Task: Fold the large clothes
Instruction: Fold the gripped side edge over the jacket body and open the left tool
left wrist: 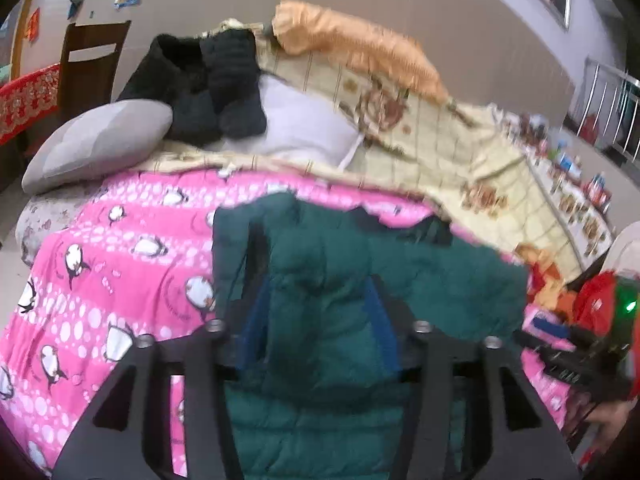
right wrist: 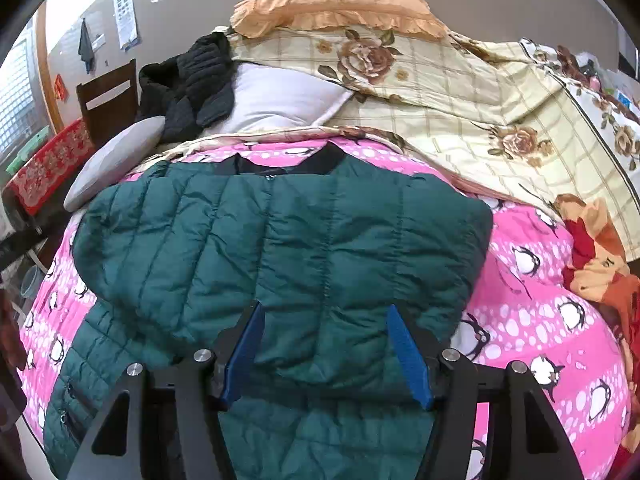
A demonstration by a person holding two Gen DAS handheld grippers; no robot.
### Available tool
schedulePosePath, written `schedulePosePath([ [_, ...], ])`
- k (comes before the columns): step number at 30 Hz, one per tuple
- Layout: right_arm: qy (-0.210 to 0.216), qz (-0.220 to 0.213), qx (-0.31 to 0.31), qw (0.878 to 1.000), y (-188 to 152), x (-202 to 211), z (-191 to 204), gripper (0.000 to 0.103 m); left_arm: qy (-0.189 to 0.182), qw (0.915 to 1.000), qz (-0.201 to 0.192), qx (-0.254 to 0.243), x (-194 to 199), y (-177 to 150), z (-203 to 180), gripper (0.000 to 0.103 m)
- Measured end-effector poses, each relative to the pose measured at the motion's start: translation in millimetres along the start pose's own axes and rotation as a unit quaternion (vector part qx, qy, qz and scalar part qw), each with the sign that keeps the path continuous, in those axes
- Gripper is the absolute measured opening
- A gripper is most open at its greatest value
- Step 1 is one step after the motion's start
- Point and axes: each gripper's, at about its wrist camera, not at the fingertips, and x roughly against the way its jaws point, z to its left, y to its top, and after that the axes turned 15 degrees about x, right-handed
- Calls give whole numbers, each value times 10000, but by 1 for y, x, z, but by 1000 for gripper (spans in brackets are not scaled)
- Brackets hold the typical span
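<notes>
A dark green quilted puffer jacket (right wrist: 280, 248) lies collar-away on a pink penguin-print quilt (right wrist: 540, 320) covering the bed, with a cream rose-patterned blanket (right wrist: 460, 92), an orange frilled pillow (right wrist: 336, 8), a grey cushion (left wrist: 96, 142) and a bundled black jacket (left wrist: 204, 88) heaped toward the glossy beige wall. The left gripper (left wrist: 316, 292) and right gripper (right wrist: 326, 312) both stand with blue-padded jaws parted over the green fabric, clamping nothing. A dark wooden chair (right wrist: 108, 96) stands by a red-clothed table (left wrist: 28, 100) to the left.
</notes>
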Motion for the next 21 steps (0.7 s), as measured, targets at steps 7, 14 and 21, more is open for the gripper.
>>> schedulePosePath([
  [7,7,99,-10,10000,11,-27,6,61,277,9983,138,-486,-32,-11,-10,63],
  [14,-23,350,-107,9993,15,-67,0,61,690,9953,466,-504,-87,-24,6,63],
  [21,-2,542,-228,9983,24,-99,-9,63,962,9905,543,-823,-113,-25,0,63],
])
